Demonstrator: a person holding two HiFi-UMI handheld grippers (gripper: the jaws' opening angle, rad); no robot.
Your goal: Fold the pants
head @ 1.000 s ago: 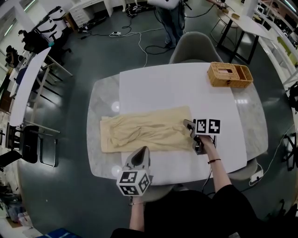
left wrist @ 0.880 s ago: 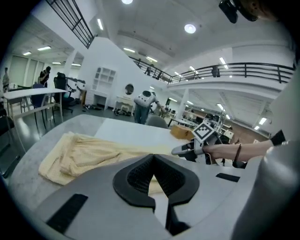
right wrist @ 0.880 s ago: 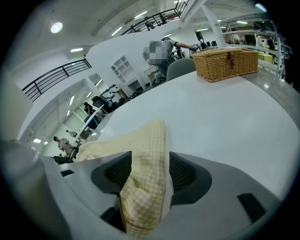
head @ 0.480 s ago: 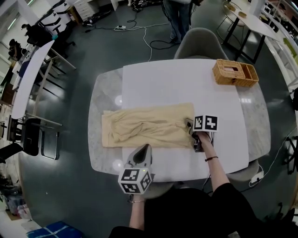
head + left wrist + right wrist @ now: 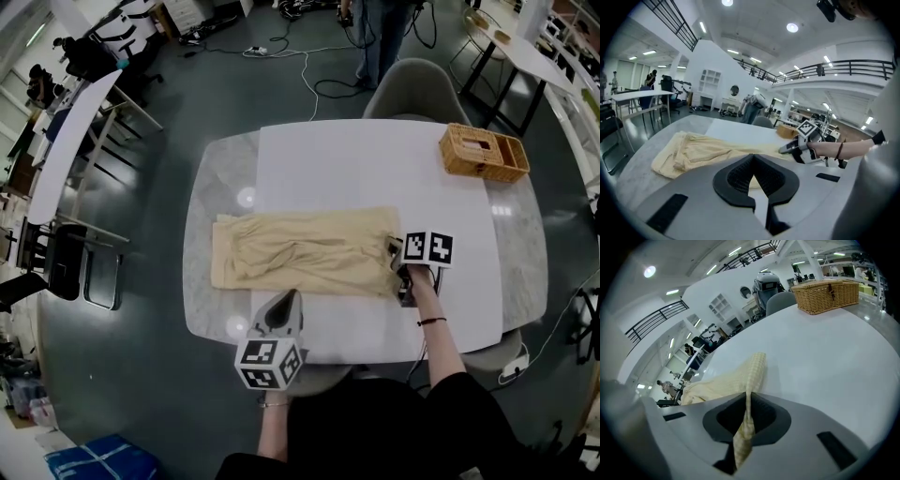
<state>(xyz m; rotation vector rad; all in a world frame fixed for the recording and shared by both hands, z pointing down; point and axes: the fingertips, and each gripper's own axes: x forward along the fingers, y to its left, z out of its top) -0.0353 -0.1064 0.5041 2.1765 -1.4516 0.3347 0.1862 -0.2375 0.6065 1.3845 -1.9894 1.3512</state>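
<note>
The pants (image 5: 305,255) lie flat across the middle of the desk (image 5: 375,169). They are a long beige strip running side to side, partly on the white top and partly on the grey marble edge, with soft wrinkles bunched through the middle.

At their right-hand end the right gripper (image 5: 395,253) has its jaws closing on the cloth. In the right gripper view a thin ridge of fabric stands pinched between them, lifted a little off the surface. The left gripper (image 5: 291,298) hovers by the near edge of the desk, just short of the pants' near hem. Its jaws are together with nothing in them. A wicker basket (image 5: 485,155) sits well apart at the far right corner, and a chair (image 5: 412,80) stands behind the desk.

My worry is that bite of cloth. It looks narrow and close to the edge, so a quick pull toward the other end could let it slide out. It may also have caught only the top layer, leaving the lower one behind and the fold crooked. Nothing pins the left end either, so on this smooth top the whole garment might drag along instead of doubling over. The wrinkles in the middle would then get pressed into the fold.
</note>
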